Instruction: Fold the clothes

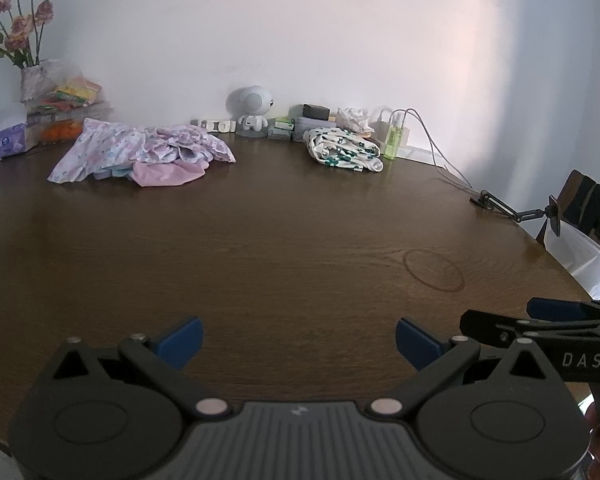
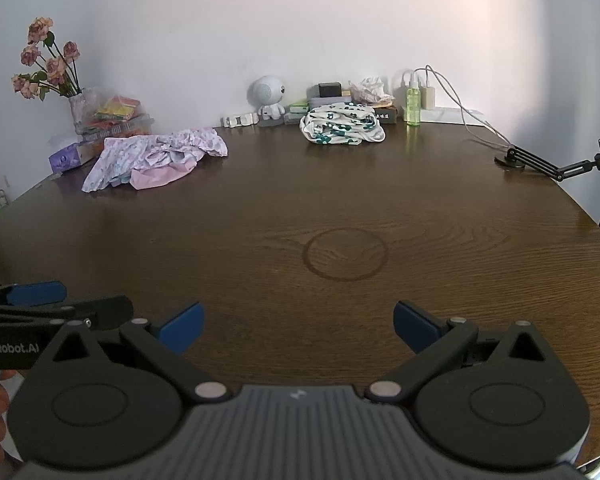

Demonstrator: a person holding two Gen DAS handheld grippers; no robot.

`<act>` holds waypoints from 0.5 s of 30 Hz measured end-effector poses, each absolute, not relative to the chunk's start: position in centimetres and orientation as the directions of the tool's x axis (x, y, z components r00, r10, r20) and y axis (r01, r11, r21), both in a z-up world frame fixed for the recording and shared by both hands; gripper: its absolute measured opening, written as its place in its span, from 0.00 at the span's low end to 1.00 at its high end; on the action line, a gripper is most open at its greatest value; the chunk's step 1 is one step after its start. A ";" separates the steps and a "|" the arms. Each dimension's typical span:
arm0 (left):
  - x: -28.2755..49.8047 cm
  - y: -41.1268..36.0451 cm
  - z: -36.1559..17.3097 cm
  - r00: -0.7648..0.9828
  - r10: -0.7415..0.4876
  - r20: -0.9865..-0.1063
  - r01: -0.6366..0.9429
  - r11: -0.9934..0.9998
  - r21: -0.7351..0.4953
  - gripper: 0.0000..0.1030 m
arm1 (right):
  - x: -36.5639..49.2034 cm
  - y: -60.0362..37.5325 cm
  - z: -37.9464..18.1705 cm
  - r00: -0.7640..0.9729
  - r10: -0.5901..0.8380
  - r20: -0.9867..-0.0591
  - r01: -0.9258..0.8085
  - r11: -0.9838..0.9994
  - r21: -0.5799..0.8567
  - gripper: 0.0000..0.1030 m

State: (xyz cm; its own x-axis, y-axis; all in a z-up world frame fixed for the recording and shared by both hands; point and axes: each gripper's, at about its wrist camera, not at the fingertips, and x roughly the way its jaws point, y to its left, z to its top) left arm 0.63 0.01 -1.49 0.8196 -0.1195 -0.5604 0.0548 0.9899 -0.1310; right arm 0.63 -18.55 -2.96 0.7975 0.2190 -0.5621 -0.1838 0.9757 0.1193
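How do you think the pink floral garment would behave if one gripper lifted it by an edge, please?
The pink floral garment lies crumpled in soft folds, so it is probably floppy and would drape. It looks thin, so likely light. Several layers seem tangled, so a neighbouring piece may drag along.

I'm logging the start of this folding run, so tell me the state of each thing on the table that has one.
left hand-held gripper: open, empty, above the table.
right hand-held gripper: open, empty.
pink floral clothes: crumpled heap, unfolded.
green-print garment: bunched up, unfolded.
green bottle: upright.
phone mount: arm extended, no phone visible.
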 end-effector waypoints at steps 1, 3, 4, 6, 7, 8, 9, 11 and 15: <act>0.6 0.0 -1.5 0.819 -0.119 -0.561 0.054 0.990 -0.131 1.00 | 0.6 -18.5 -3.0 0.797 0.219 -0.563 -0.184 0.976 0.119 1.00; 0.7 0.1 -1.6 0.818 -0.119 -0.562 0.053 0.990 -0.133 1.00 | 0.7 -18.4 -3.0 0.796 0.218 -0.565 -0.184 0.976 0.117 1.00; 0.8 0.2 -1.7 0.818 -0.118 -0.563 0.052 0.990 -0.133 1.00 | 0.7 -18.4 -3.0 0.795 0.219 -0.566 -0.185 0.976 0.117 1.00; 0.9 0.3 -1.7 0.817 -0.117 -0.565 0.049 0.990 -0.134 1.00 | 0.8 -18.2 -3.1 0.794 0.219 -0.567 -0.188 0.976 0.114 1.00; 1.0 0.4 -1.8 0.816 -0.117 -0.566 0.048 0.990 -0.134 1.00 | 0.9 -18.2 -3.1 0.793 0.220 -0.568 -0.190 0.975 0.112 1.00; 1.2 0.5 -1.8 0.815 -0.116 -0.567 0.048 0.990 -0.134 1.00 | 1.0 -18.0 -3.1 0.792 0.220 -0.570 -0.193 0.975 0.109 1.00; 1.3 0.6 -1.7 0.814 -0.115 -0.569 0.047 0.990 -0.134 1.00 | 1.2 -17.9 -3.1 0.790 0.220 -0.572 -0.195 0.975 0.106 1.00; 1.7 0.9 -1.7 0.812 -0.114 -0.572 0.044 0.990 -0.135 1.00 | 1.6 -17.6 -3.0 0.788 0.222 -0.574 -0.200 0.974 0.102 1.00; 2.6 1.8 -1.5 0.814 -0.114 -0.570 0.030 0.988 -0.154 1.00 | 2.6 -17.1 -2.4 0.788 0.230 -0.571 -0.212 0.972 0.100 1.00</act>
State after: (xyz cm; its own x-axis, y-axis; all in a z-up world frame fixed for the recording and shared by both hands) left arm 2.56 1.76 -1.46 0.8139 -0.1137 -0.5698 0.0304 0.9877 -0.1537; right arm 2.61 -17.07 -2.38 0.7883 0.2304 -0.5705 -0.2121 0.9722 0.0996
